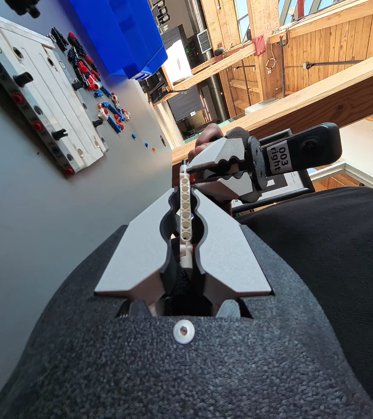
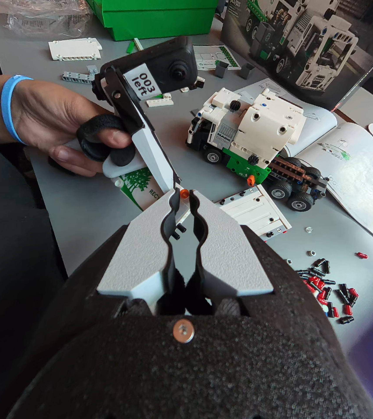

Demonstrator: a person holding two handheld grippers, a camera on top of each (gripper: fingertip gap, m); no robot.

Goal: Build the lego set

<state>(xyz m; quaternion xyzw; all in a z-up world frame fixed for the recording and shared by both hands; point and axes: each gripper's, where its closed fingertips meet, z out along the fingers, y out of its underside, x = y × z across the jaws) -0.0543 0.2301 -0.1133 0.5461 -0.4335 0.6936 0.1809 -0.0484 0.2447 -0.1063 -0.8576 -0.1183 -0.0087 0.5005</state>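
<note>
The left gripper clamps a white plastic panel edge-on, its long axis running along the fingers; the right gripper pinches a small orange round stud against the panel's far end. Below lies a grey tabletop with a white-and-green brick truck, under timber ceiling beams.

Bare grey tabletop lies open at nine o'clock of the right gripper; the left gripper and its white panel crowd eleven o'clock; the toy truck blocks one o'clock; a flat white panel sits just beside at three o'clock; loose pins litter four o'clock.
</note>
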